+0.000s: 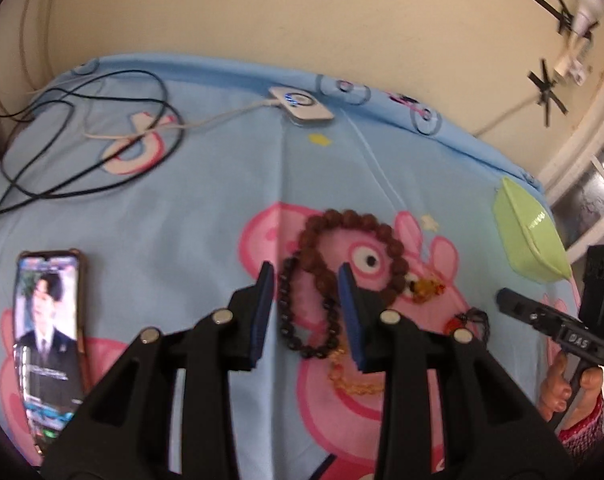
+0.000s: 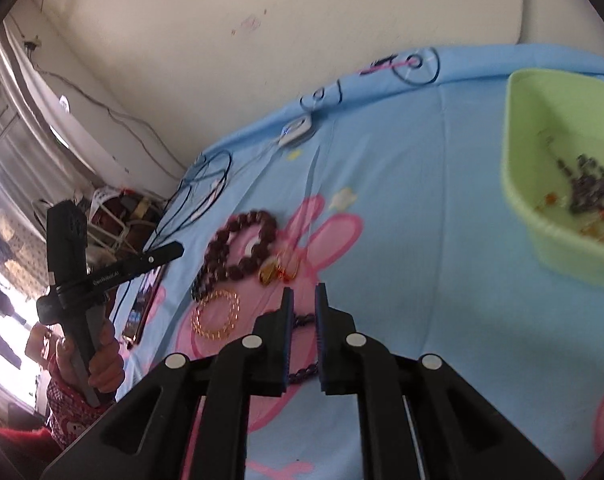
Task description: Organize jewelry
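Bed sheet (image 1: 189, 208): blue, pink cartoon pig print. Green tub (image 2: 542, 184) at sheet's right side, beads inside. Phone (image 1: 49, 336) lit, left. Brown bead string (image 1: 342, 248), dark bracelet (image 1: 302, 316), amber bracelet (image 2: 217, 312) lie together on pig print, outside tub. Left tongs (image 1: 306, 300) partly open, hovering over beads, holding nothing. Right tongs (image 2: 304, 300) nearly closed, narrow gap, empty.
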The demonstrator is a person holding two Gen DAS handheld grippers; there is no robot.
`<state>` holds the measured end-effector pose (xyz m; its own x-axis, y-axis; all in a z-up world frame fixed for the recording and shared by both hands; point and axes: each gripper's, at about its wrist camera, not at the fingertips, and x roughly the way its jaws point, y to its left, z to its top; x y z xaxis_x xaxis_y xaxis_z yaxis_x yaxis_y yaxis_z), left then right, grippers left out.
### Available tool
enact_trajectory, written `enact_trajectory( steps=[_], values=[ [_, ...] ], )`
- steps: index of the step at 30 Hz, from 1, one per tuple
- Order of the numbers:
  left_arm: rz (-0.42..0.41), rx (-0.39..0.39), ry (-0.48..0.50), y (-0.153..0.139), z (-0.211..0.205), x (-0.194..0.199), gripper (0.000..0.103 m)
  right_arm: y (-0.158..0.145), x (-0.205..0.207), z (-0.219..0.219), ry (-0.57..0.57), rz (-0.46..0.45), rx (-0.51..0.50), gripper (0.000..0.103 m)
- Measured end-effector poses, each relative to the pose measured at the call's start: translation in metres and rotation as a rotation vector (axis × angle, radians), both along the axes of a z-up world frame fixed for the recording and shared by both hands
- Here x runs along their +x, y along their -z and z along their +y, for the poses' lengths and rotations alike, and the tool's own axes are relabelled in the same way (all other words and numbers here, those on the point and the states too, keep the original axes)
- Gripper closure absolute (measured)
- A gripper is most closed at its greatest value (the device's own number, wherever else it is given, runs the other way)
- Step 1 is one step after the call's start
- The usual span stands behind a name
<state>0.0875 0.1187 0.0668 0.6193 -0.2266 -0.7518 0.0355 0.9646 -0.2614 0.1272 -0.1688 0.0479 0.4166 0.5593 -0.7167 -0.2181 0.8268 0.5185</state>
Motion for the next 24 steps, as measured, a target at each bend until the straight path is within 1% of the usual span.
enact_trajectory(
  steps=[2,3,8,11,12,15,16,17,20,23,24],
  values=[
    [-0.01,0.01,0.037,0.001,-0.011,-0.001,0.072,0.002,0.0,0.005,-0.025,0.001,0.005,0.103],
    [-0.017,0.012,0.062,0.001,-0.018,-0.002,0.072,0.004,-0.001,0.01,-0.041,0.001,-0.009,0.103],
    [-0.037,0.008,0.137,-0.001,-0.044,-0.004,0.072,0.006,0.003,0.02,-0.058,0.007,0.004,0.103],
    [-0.041,0.018,0.184,0.0,-0.06,-0.005,0.072,0.007,0.002,0.029,-0.084,-0.035,-0.072,0.103],
    [-0.04,0.03,0.199,0.001,-0.066,-0.005,0.072,0.005,0.001,0.027,-0.076,-0.047,-0.072,0.103],
    [-0.039,0.059,0.241,0.002,-0.081,-0.003,0.072,-0.007,-0.001,0.009,-0.001,-0.109,-0.025,0.103],
    [-0.037,0.068,0.257,0.003,-0.086,-0.002,0.072,-0.009,-0.001,0.004,0.015,-0.12,0.0,0.103],
    [-0.036,0.084,0.279,0.004,-0.094,0.0,0.072,-0.012,-0.001,-0.004,0.032,-0.132,0.047,0.103],
    [-0.037,0.123,0.321,0.008,-0.11,0.005,0.072,-0.012,0.001,-0.016,0.041,-0.128,0.125,0.103],
    [-0.016,0.187,0.338,0.018,-0.125,0.014,0.072,-0.004,0.004,-0.024,0.051,-0.102,0.183,0.103],
    [-0.009,0.219,0.336,0.022,-0.13,0.018,0.072,-0.003,0.005,-0.025,0.055,-0.098,0.188,0.103]
  ],
)
